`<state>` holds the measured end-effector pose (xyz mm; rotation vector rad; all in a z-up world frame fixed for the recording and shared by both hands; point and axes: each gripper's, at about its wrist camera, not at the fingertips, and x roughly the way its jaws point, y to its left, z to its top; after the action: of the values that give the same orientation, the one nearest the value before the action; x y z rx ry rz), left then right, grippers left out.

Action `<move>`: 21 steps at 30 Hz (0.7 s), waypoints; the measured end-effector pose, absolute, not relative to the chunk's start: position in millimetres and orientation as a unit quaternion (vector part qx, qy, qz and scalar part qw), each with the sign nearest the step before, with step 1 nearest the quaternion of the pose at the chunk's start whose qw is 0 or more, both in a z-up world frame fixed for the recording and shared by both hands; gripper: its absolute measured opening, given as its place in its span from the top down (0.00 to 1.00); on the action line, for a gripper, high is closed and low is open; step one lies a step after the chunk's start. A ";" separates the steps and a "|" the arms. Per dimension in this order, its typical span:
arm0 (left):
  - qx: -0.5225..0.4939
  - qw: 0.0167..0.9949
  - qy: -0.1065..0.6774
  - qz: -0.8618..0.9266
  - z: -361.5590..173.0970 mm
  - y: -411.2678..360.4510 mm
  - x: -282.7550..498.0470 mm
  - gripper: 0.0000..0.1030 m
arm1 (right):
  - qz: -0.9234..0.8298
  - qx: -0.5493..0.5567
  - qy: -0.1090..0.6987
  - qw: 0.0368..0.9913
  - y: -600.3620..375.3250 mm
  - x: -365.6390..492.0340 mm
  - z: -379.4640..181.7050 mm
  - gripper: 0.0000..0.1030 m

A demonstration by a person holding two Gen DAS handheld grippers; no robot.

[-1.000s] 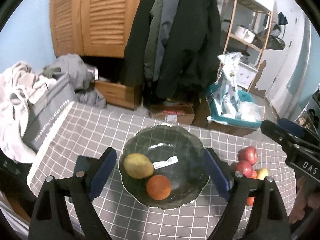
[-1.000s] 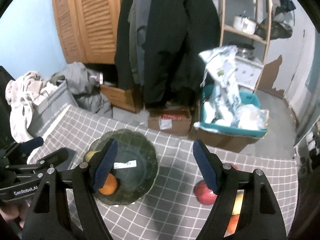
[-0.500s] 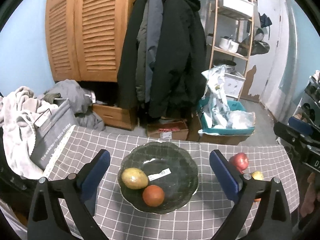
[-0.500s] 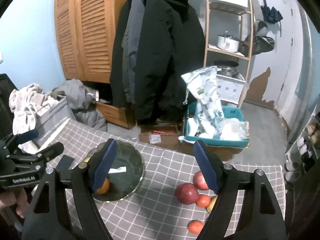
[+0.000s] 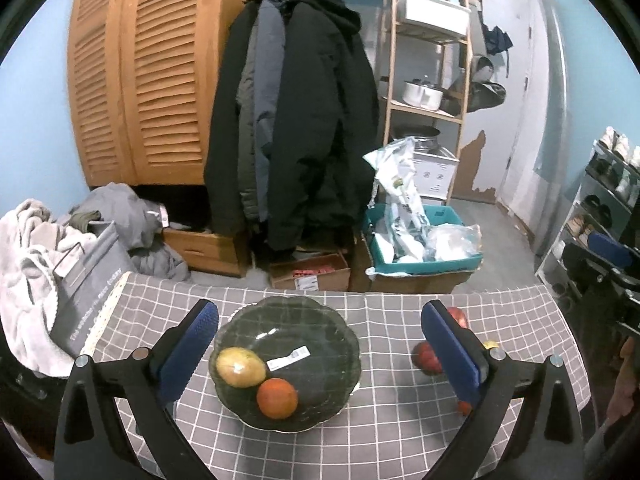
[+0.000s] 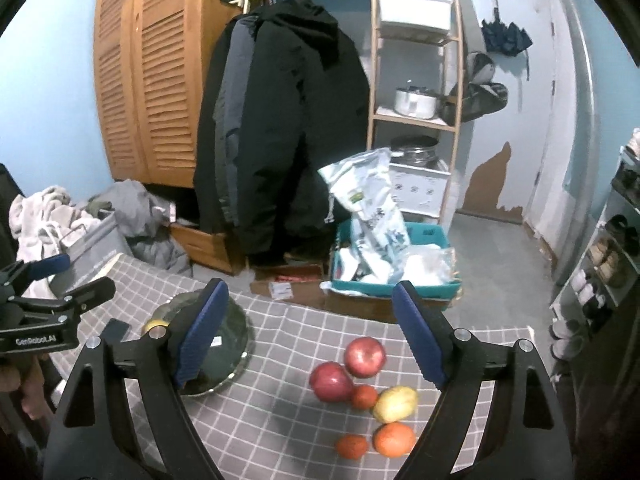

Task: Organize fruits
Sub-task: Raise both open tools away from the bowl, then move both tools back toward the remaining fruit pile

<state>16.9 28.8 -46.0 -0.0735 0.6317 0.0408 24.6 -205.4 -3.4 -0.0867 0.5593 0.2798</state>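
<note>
A dark glass bowl [image 5: 320, 320] sits on the grey checked tablecloth and holds a yellow-green fruit [image 5: 241, 367] and an orange [image 5: 277, 398]. My left gripper [image 5: 320, 354] is open and empty, raised above the bowl. In the right wrist view several loose fruits lie on the cloth: two red apples [image 6: 365, 357], a yellow fruit [image 6: 395, 403], an orange [image 6: 394, 439] and small red-orange fruits [image 6: 351, 446]. My right gripper [image 6: 310, 330] is open and empty above them. The bowl [image 6: 236, 336] shows at the left, partly hidden by a finger.
The table's far edge drops to a floor with a cardboard box [image 5: 310, 276] and a teal crate [image 5: 424, 256]. A grey bag [image 5: 88, 280] and laundry stand at the table's left. Coats hang behind. The left gripper [image 6: 48, 312] shows in the right wrist view.
Both grippers have risen and pulled back from the table, so bowl and fruits look smaller. The right view has shifted right, onto the loose fruits. Nothing was grasped.
</note>
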 end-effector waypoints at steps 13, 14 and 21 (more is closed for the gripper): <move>-0.012 0.948 0.317 -0.009 -48.9 -12.5 22.4 0.01 | 0.098 -0.038 0.280 0.954 -257.5 15.3 -7.2 0.17; -0.012 0.948 0.318 -0.011 -49.2 -15.5 23.0 0.01 | 0.095 -0.037 0.281 0.954 -262.6 15.2 -8.0 0.17; 0.000 0.945 0.327 -0.031 -54.3 -39.8 30.4 0.01 | 0.077 -0.031 0.299 0.951 -285.8 14.1 -18.6 0.17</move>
<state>30.4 -39.8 -54.3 -0.0010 0.6659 -0.0623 14.1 -285.8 -18.6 -0.0621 0.6084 0.1571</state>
